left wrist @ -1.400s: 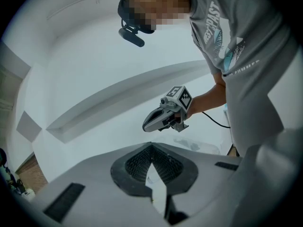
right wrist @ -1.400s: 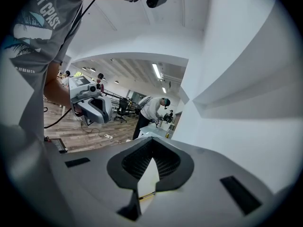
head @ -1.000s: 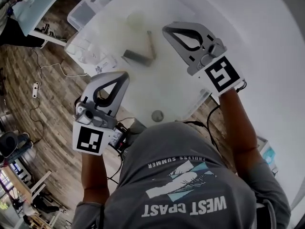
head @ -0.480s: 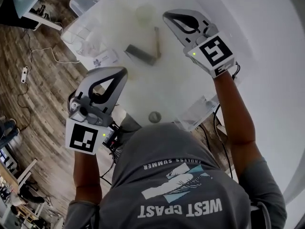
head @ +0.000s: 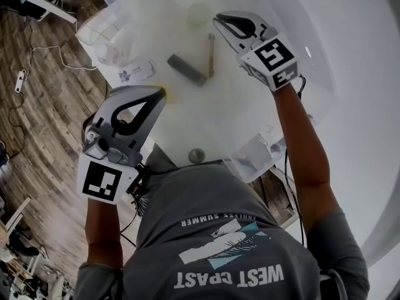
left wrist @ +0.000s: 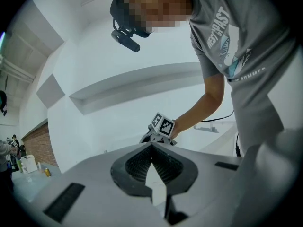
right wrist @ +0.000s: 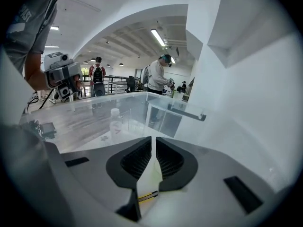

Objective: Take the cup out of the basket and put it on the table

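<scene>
In the head view a pale round cup [head: 199, 14] lies at the far end of the clear plastic basket [head: 257, 152], which stands on the white table [head: 350, 105]. My right gripper [head: 220, 21] hovers over the basket, its tips just right of the cup. Its jaws are opening, with a narrow gap and nothing between them [right wrist: 153, 139]. My left gripper [head: 160, 93] is shut and empty at the basket's near left side. In the left gripper view [left wrist: 152, 145] it points up at the person and the right gripper's marker cube [left wrist: 162, 125].
The basket also holds a dark grey block [head: 185, 69], a thin stick [head: 210, 55], a labelled bottle [head: 134, 72] [right wrist: 115, 119] and a striped pencil [right wrist: 147, 196]. A small round disc [head: 196, 155] lies at its near edge. Wooden floor [head: 37, 105] is on the left. People [right wrist: 158, 77] stand far off.
My right gripper has moved farther into the basket, toward the cup. The left gripper has stayed near the basket's left side.
</scene>
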The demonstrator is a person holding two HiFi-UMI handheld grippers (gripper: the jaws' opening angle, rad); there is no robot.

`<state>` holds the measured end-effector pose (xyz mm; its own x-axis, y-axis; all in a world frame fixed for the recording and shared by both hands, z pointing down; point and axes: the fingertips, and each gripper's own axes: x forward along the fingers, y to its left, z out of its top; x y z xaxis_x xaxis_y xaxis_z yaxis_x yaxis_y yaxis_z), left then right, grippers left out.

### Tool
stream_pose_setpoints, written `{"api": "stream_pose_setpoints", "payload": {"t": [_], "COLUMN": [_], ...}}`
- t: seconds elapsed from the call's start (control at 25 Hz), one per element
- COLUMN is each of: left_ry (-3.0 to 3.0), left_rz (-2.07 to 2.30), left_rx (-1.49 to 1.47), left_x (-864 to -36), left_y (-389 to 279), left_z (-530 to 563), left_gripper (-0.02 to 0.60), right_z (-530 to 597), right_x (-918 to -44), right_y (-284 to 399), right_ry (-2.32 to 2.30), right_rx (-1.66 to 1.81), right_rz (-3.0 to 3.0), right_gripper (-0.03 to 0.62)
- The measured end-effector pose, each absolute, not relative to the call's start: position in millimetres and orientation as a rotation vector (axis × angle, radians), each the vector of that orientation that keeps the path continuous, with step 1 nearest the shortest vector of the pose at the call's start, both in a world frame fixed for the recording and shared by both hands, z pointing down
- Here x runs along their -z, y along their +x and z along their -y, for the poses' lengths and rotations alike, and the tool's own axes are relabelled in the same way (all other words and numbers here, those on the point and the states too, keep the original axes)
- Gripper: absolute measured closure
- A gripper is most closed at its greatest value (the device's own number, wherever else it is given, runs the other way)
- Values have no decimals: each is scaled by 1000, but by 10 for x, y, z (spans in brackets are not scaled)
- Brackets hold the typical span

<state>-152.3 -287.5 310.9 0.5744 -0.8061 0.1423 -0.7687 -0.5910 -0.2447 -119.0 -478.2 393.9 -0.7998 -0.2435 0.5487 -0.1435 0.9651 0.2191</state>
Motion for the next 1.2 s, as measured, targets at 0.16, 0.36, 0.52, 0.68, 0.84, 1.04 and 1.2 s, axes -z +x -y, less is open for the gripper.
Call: {"api": "stream_pose_setpoints", "payload": {"t": [0.16,0.36,0.52,0.68,0.84,1.04,1.2], "left_ry": [-2659,-2671,-2678,-2689,-2697,-2705,-2707], "left_rz": [-1364,-1398,-1418,-1444,-1464,-1482,-1494], "left_rx": [350,344,346,338,329,320,319], "left_x": [-3200,-3315,-3413,-3490,-3560,-3620,-3658], "left_y": [-1604,-1677,-1732,-1786,-1841,-1892,-1925], "left_z": [2894,2923,2936,2934,2928,2919,2906], "left_gripper": [574,574,574,574,574,574,574], "right_z": [4891,4985,5008,5023,5073,5135,5156], "right_x": [-4209,-4547,-4799,-5025,-5259,-5496,-5652], "right_y": [-1283,-1381,-1450,-1511,-1538,-1558,-1565], "right_ry": [241,190,155,124,107,91,86], "right_rx": [181,140,115,105,112,118,126], "right_rz": [2471,2412,2367,2319,2253,2181,2125], "right_gripper": [551,518,494,482,476,476,476]}}
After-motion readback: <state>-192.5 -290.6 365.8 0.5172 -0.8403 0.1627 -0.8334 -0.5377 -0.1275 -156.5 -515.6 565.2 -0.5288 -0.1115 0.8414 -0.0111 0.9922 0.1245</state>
